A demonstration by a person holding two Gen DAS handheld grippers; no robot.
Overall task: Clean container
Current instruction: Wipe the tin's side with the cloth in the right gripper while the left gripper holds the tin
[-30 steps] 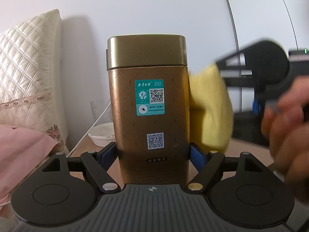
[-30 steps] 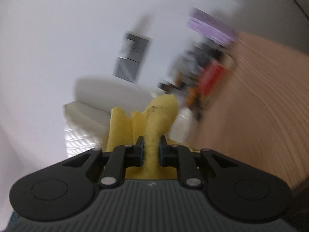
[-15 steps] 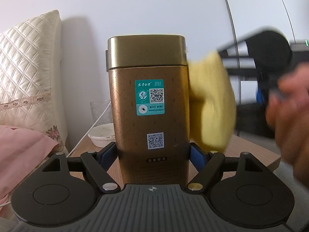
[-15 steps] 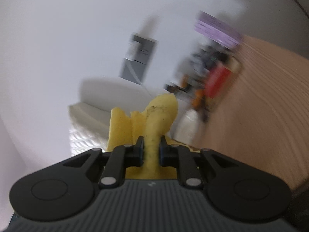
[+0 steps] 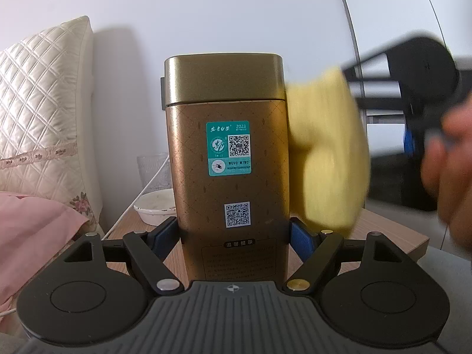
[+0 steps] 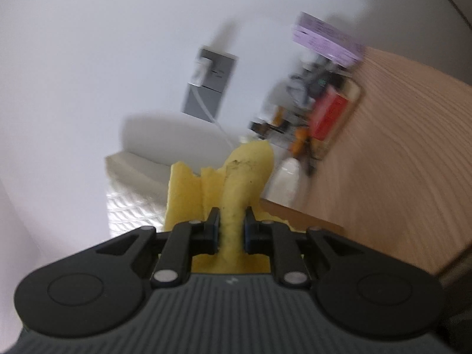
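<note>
Fingers (image 5: 165, 236) of the left gripper (image 5: 234, 236) clamp the gold container (image 5: 227, 177) low on both sides, holding it upright above the wooden surface (image 5: 392, 233), likely so its upper walls stay free for wiping. Against its right side lies a yellow cloth (image 5: 327, 153), blurred; whether it presses the metal I cannot tell. That cloth is pinched in the narrowly closed right gripper (image 6: 231, 224), held by a hand (image 5: 442, 171). Behind the container sit a white bowl (image 5: 153, 206) and a glass (image 5: 153, 171), beside a quilted pillow (image 5: 44, 112).

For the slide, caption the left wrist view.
Left claw clamps tall gold metal tin; yellow cloth wipes its side.
</note>
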